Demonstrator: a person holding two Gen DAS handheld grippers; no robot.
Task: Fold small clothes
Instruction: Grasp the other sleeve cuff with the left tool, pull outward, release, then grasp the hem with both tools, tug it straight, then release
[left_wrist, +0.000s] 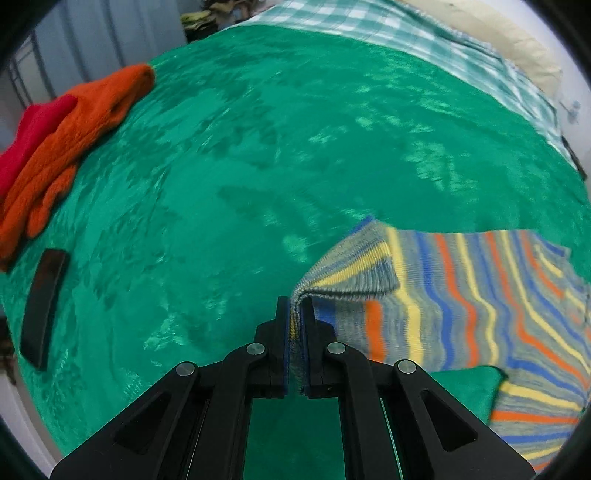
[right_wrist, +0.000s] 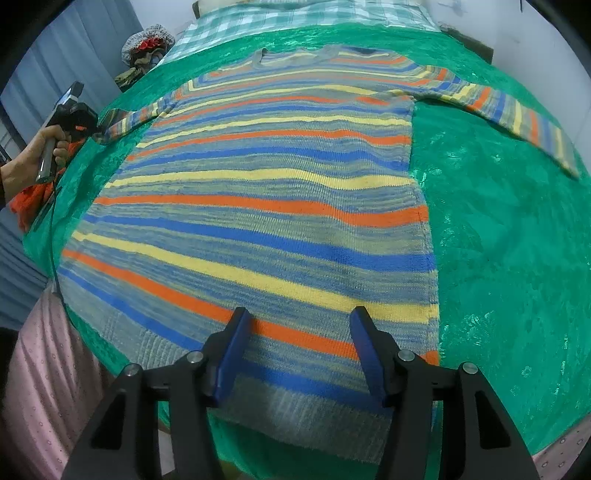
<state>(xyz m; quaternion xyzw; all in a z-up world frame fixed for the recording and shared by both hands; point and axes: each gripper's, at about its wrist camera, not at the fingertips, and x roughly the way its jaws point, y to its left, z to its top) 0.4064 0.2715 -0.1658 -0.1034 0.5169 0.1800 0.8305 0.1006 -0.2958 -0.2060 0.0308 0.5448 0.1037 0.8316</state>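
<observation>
Left gripper (left_wrist: 295, 317) is pinching the cuff of the striped sweater's (right_wrist: 258, 206) sleeve (left_wrist: 461, 295), whose length trails off to its right toward the body, so you would carry it that way, while your right gripper (right_wrist: 299, 354) hangs spread above the hem.

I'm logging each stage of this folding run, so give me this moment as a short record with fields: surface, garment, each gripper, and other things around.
surface: green blanket spread over a bed
garment: striped sweater lying flat, both sleeves spread out
left gripper: shut on the left sleeve cuff, lifting it off the blanket
right gripper: open, above the sweater's hem, gripping nothing
other items: orange garment over a red one, dark flat object near the blanket's edge
</observation>
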